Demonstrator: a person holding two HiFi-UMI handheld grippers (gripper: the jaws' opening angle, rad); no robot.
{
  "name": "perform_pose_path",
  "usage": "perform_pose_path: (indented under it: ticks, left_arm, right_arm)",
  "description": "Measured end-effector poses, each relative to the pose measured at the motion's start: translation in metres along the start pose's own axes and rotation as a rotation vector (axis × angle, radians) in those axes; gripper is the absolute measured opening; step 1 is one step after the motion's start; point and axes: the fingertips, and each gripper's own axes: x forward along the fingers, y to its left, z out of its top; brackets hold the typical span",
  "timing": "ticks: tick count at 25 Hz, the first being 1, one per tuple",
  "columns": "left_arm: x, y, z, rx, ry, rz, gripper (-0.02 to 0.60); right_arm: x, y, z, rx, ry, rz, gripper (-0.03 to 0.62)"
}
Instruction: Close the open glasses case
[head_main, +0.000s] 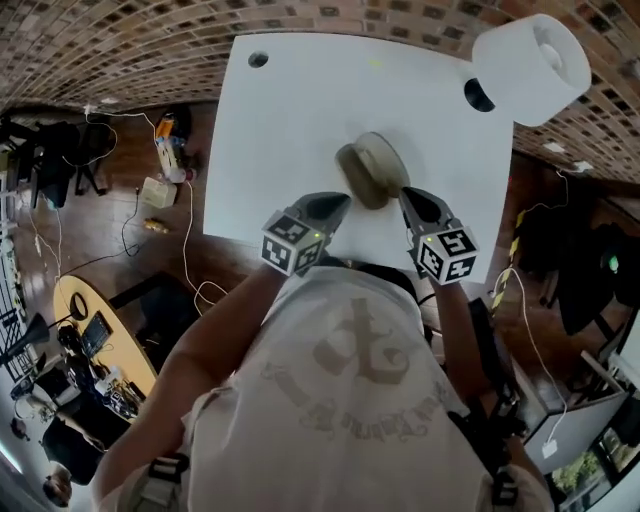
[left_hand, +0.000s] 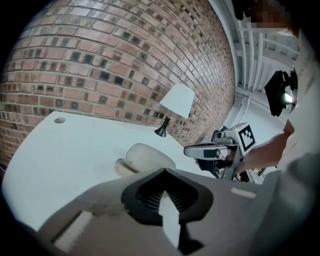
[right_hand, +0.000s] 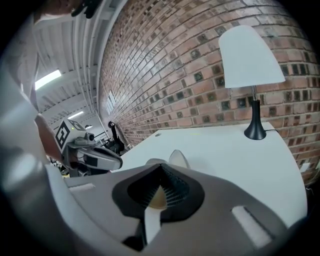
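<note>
Shirt (head_main: 350, 390) at 6 o'clock. Left gripper (head_main: 340, 203), right gripper (head_main: 408, 196): jaws together, empty, flanking open glasses case (head_main: 372, 170) at 12. Likely best: brace base, press lid down evenly.

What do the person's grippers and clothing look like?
Both the left gripper and right gripper are grey shells with black ribbed pads, each carrying a white cube of black square markers. The person wears a pale T-shirt with a beige print.
</note>
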Motion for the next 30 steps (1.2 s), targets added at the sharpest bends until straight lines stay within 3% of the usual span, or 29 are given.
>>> perform_pose_path:
  ticks: [8, 12, 19, 27, 30]
  left_arm:
    - [0.009, 0.011, 0.003, -0.004, -0.010, -0.036, 0.005]
    - [0.015, 0.007, 0.006, -0.014, -0.004, -0.052, 0.005]
    - [0.009, 0.018, 0.002, -0.038, -0.001, -0.014, 0.005]
    - [0.001, 0.019, -0.001, -0.055, -0.005, 0.006, 0.005]
    - [0.000, 0.016, -0.002, -0.051, -0.005, 0.002, 0.005]
  right_arm:
    - [0.019, -0.031, 0.003, -0.108, 0.090, -0.072, 0.013]
    - [0.040, -0.051, 0.003, -0.102, 0.140, -0.059, 0.116]
    - [0.078, -0.068, -0.016, -0.049, 0.237, 0.024, 0.176]
    - [0.097, -0.059, -0.027, -0.078, 0.299, 0.064, 0.174]
    - [0.094, -0.056, -0.023, -0.102, 0.277, 0.041, 0.116]
